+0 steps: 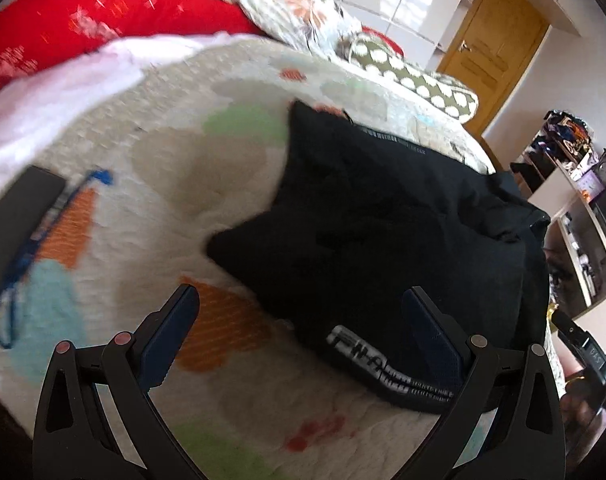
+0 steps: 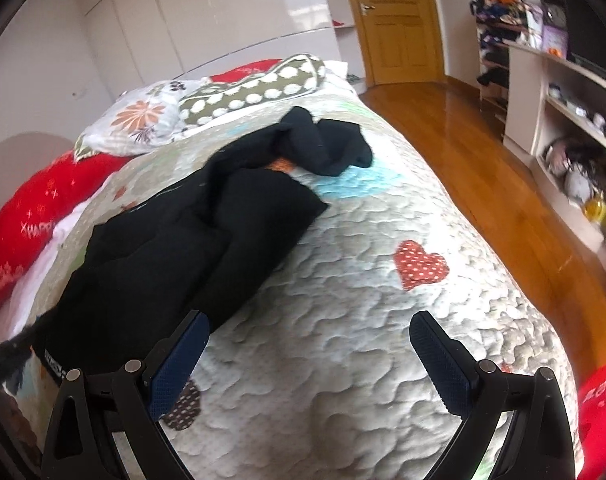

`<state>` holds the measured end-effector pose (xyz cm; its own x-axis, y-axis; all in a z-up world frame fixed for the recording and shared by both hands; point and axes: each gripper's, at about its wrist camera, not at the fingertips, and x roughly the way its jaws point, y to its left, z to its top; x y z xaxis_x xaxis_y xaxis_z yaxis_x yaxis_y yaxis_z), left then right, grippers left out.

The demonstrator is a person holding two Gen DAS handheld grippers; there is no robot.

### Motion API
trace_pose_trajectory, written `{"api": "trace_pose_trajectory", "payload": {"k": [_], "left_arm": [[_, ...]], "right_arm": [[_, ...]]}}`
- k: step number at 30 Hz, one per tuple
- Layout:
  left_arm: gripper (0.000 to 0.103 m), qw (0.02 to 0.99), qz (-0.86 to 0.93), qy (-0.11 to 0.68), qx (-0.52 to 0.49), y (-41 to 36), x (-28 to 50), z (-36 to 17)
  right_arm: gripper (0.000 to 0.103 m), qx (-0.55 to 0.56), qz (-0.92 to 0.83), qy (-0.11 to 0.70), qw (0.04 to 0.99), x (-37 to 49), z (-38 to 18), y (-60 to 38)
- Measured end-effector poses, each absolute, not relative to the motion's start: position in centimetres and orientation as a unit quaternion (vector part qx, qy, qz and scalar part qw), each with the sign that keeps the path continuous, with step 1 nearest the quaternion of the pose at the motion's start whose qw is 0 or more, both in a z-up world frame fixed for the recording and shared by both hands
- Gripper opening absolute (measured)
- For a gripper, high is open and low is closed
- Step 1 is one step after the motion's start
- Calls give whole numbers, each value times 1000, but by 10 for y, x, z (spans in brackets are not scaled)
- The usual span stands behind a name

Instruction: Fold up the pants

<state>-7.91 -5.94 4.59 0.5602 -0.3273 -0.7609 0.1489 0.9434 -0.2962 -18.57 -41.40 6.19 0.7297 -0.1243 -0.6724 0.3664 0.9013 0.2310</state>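
Grippers both empty, jaws spread wide: left gripper (image 1: 301,334) over the waistband end of the black pants (image 2: 191,232), right gripper (image 2: 309,354) above bare quilt (image 2: 363,320). Pants lie rumpled lengthwise on the quilt, legs toward the pillows (image 2: 239,92).

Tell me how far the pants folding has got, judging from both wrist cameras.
Done: the black pants lie lengthwise on the quilted bedspread, the legs roughly side by side, though rumpled and bunched at the far end. In hand: nothing; the left gripper and right gripper are both open, hovering near the waistband. Left: smoothing the legs and making every fold.
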Motion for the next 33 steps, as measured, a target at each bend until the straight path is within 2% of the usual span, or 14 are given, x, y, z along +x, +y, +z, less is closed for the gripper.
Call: {"api": "trace_pose_trajectory", "payload": {"k": [3,5,6,7,8,9,11,12,13,16,22,27,31,33], "left_arm": [[102,868,-137,466,-105,-73,-62,35],[96,866,-142,466,-111,-81,-55,32],[79,869,-145,461,-106,-85,-54,32],[48,870,-148,461,-93,-93,-51,34],[34,867,-150,468,-83,-99,-47,33],[25,865,-154,471,-82,-100,-44,31],[18,859,-165,476,-92,-98,-39,35],[17,859,-169,475,-91,-96,-38,38],[16,861,-172,470,-93,-92,-39,43],[15,872,-166,449,-99,-73,-42,64],[15,897,-130,413,-94,-26,-57,91],[15,891,-100,435,-84,-7,-66,63],[15,881,-88,457,-83,-4,-66,39],[15,884,-84,453,-78,-6,-70,40]], "right_arm": [[100,191,-130,342,911,-179,60,-424],[100,201,-123,339,911,-171,60,-428],[100,210,-116,336,911,-165,59,-432],[100,220,-111,336,909,-159,56,-436],[95,236,-105,337,905,-151,53,-442],[88,259,-94,337,900,-140,49,-448],[49,291,-81,330,895,-122,46,-458],[39,293,-74,325,896,-116,46,-459],[22,292,-58,325,898,-107,47,-457],[13,256,-56,325,909,-106,62,-444],[12,192,-70,255,945,-183,118,-419],[15,156,-23,340,927,-219,98,-394],[42,167,-88,367,911,-246,74,-421],[44,181,-127,354,909,-257,76,-440]]}}
